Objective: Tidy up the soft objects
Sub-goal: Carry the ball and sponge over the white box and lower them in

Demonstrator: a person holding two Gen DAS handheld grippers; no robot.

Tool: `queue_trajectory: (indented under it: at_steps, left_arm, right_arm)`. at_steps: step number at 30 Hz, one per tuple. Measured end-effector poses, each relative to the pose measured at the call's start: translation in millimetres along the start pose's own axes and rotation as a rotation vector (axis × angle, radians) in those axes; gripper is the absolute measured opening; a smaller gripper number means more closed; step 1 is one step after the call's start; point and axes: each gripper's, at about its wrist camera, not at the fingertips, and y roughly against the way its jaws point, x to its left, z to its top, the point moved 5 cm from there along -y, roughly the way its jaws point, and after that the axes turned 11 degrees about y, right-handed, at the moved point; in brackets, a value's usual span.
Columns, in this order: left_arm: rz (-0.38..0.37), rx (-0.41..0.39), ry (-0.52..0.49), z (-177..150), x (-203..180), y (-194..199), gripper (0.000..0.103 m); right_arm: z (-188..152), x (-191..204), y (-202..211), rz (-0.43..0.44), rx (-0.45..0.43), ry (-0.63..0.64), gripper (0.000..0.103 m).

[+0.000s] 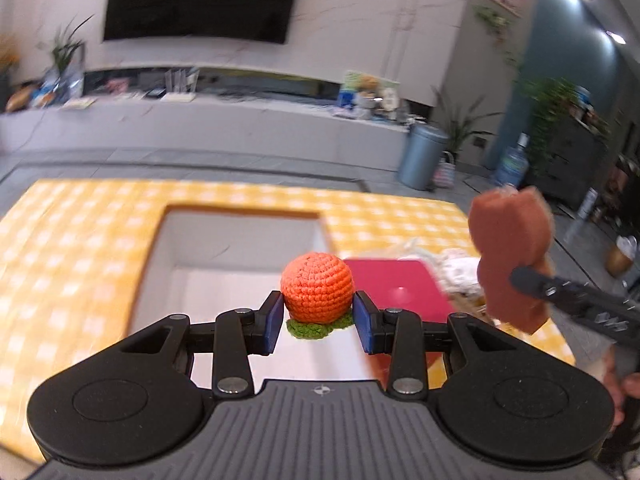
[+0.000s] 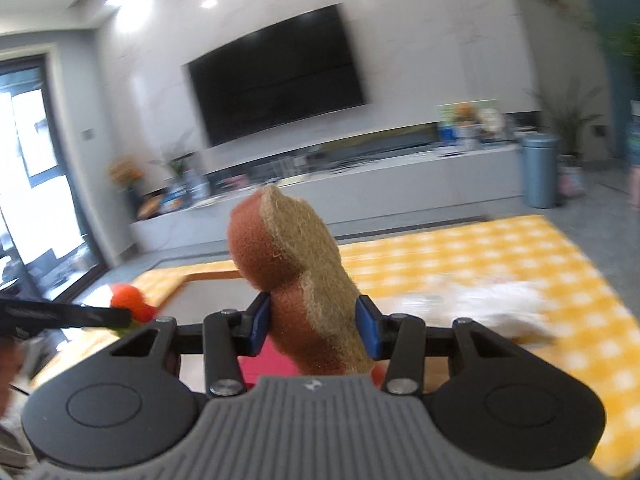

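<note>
While both hands are raised above the worktop (image 1: 88, 216), we grip one soft thing in each tool. Our left tool (image 1: 316, 320) pinches a crocheted orange ball (image 1: 317, 286) between its two blue pads, which press on the ball's sides; a green crocheted leaf (image 1: 310, 328) hangs at the ball's underside, just between the pads. Ahead of this tool and below it lies a white open box (image 1: 224, 264), set on the yellow checked cloth that covers the worktop. To the right of the ball, just beyond the tool's right pad, we see a pink flat thing (image 1: 396, 284), and further right a heap of pale, crumpled things too blurred to name.

Our right tool (image 2: 312, 330) pinches a brown sponge (image 2: 276, 292) shaped like a peanut, standing upright between the pads, with a tan scouring face (image 2: 320, 264) turned to the tool's right. In the left wrist view the same sponge (image 1: 510, 256) shows at the right edge, held aloft by the dark finger of the right tool (image 1: 568, 292), well apart from the ball. In the right wrist view the orange ball (image 2: 130, 300) appears to the left of the sponge, at the tip of the left tool's finger.

Beyond both tools a dark television (image 2: 276, 76) hangs on a pale wall.
</note>
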Motion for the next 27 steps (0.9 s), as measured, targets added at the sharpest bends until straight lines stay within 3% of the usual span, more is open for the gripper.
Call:
queue_trajectory:
  at_steps: [10,13,21,25,27]
  left_arm:
    - [0.165,0.122,0.02,-19.7,65.5,-8.9,0.043]
    - [0.233,0.116,-0.001,-25.1,75.4,-1.5,0.043]
    - [0.315,0.128,-0.048,-33.5,70.7,-3.9,0.043]
    - [0.368,0.142,-0.088,-38.8,70.1,-14.2,0.043]
    - [0.389,0.142,-0.093,-40.1,70.5,-14.0,0.043]
  right_arm:
    - [3.0,113.6,-52.1,0.278,0.085,0.048,0.045]
    - [-3.8,134.7,-77.3,0.278,0.131,0.073,0.045]
    - [-40.6,149.7,-129.5,0.25,0.295,0.069,0.045]
    - [-48.0,147.8,-136.7,0.225,0.324,0.057,0.033]
    - [-50.9,146.7,-137.9,0.209,0.335,0.063,0.032]
